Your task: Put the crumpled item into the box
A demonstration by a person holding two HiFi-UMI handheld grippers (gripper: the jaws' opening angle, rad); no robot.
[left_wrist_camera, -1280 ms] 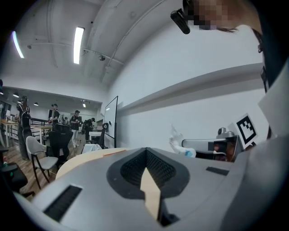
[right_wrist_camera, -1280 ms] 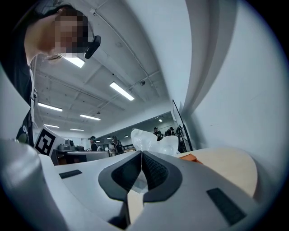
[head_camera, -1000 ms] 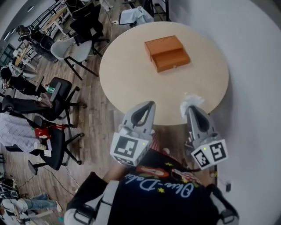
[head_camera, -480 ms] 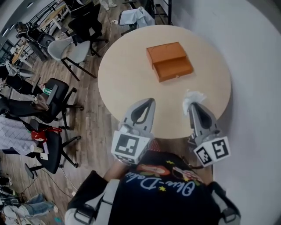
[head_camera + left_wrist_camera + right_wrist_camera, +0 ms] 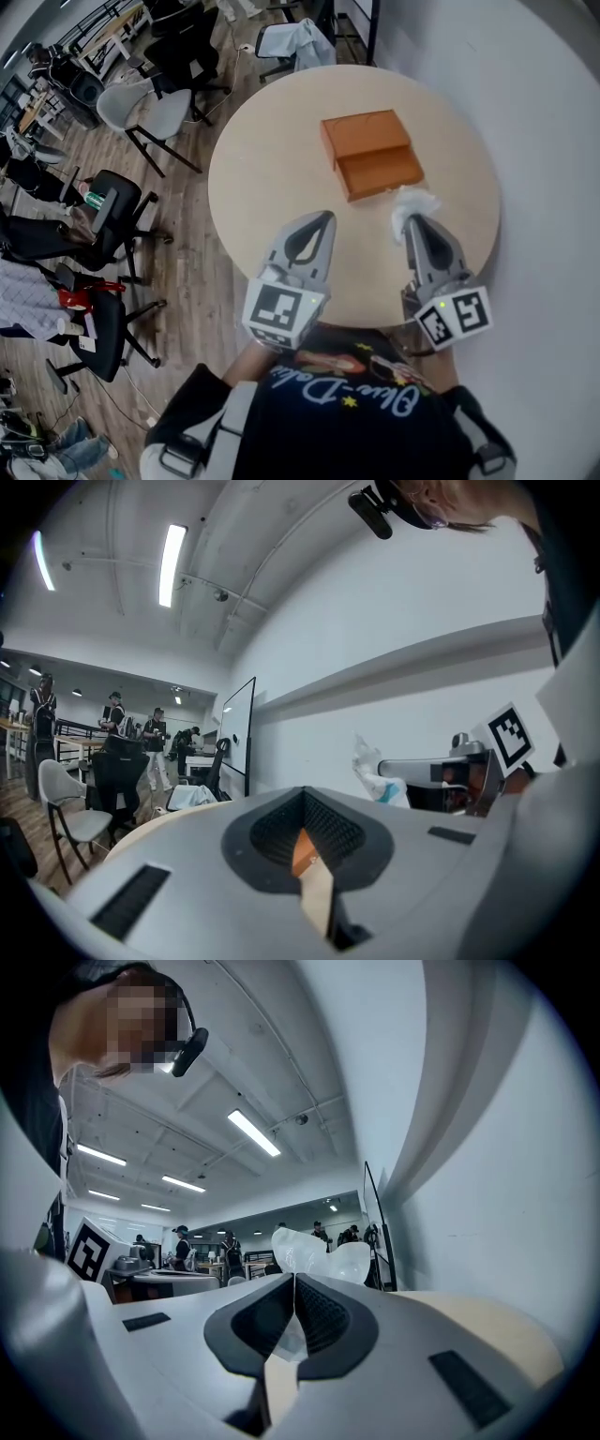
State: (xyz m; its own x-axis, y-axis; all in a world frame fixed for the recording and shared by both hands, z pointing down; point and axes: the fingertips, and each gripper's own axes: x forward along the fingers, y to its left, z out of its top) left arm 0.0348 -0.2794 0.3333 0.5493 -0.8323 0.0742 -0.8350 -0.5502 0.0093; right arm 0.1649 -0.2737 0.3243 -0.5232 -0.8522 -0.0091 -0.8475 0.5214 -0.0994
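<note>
Office swivel chairs (image 5: 155,108) on a wood floor ring a round beige table (image 5: 272,150) carrying an orange box (image 5: 371,155). Just beside the box's near right corner, the right hand-held gripper (image 5: 412,223) is clenched on the white crumpled item (image 5: 414,202). Nearer the person than the box and to its left, the left hand-held gripper (image 5: 323,220) hovers, jaws pressed together on nothing. The cursive lettering on the shirt is unreadable.
</note>
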